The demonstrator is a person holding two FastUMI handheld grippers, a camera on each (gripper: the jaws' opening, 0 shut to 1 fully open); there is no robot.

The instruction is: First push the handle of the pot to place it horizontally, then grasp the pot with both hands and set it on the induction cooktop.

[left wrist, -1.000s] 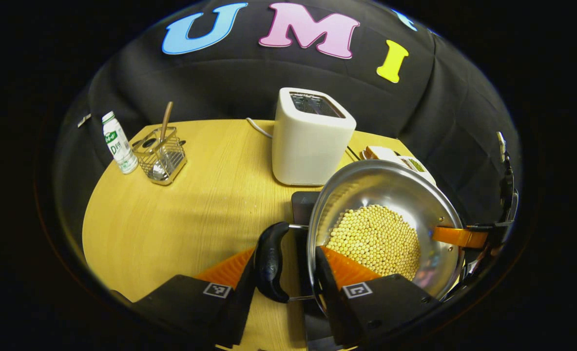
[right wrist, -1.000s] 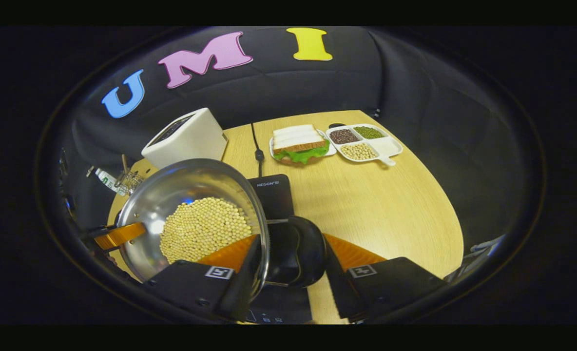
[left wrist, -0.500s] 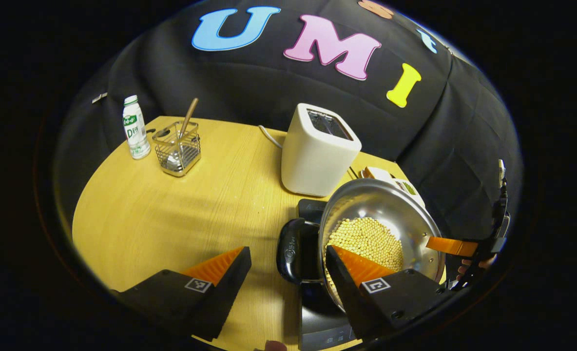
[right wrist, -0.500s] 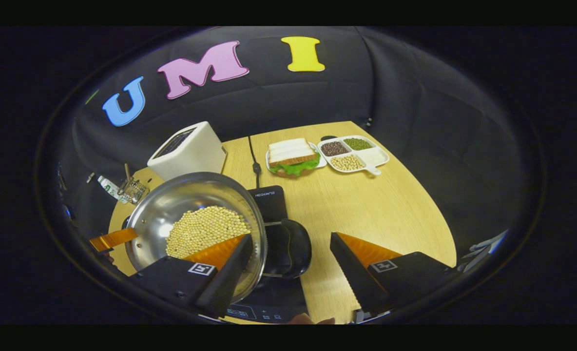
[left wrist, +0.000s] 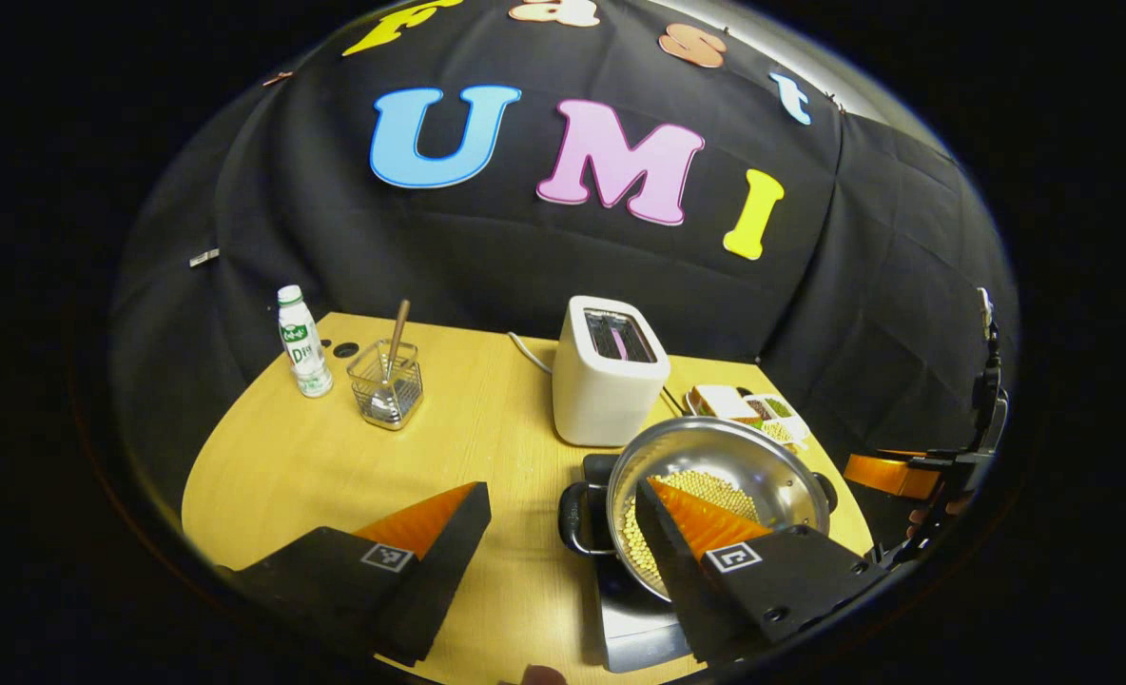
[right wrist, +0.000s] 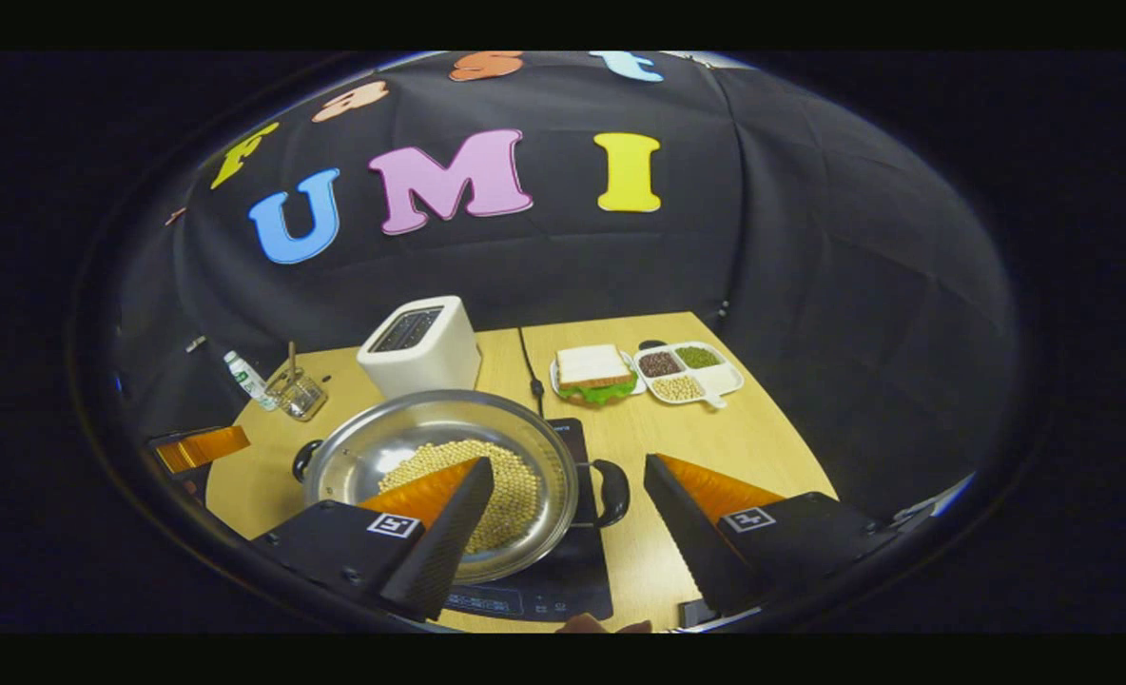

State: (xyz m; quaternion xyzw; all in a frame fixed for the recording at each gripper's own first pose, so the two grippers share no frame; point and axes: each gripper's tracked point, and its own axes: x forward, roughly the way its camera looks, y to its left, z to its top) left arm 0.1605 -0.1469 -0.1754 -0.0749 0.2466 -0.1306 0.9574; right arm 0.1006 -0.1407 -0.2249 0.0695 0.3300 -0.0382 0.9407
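Observation:
A steel pot [left wrist: 715,466] holding pale beans rests on the black induction cooktop [left wrist: 634,618], with its two black handles [left wrist: 577,518] sticking out level to either side. In the right gripper view the same pot [right wrist: 449,457] sits on the cooktop [right wrist: 563,590], one handle [right wrist: 612,492] pointing right. My left gripper [left wrist: 563,518] is open, raised above and behind the pot's left handle. My right gripper [right wrist: 568,495] is open too, lifted back from the right handle. The right gripper [left wrist: 905,476] also appears at the far right in the left gripper view.
A white toaster [left wrist: 611,381] stands behind the pot. A bottle [left wrist: 301,342] and a wire holder with a utensil [left wrist: 387,385] sit at the table's back left. A sandwich plate [right wrist: 593,373] and a divided dish of beans [right wrist: 691,373] lie back right on the wooden table [right wrist: 715,447].
Both grippers let go of the pot handles, opened, and pulled up and back. The pot went from tilted in the air to resting level on the cooktop.

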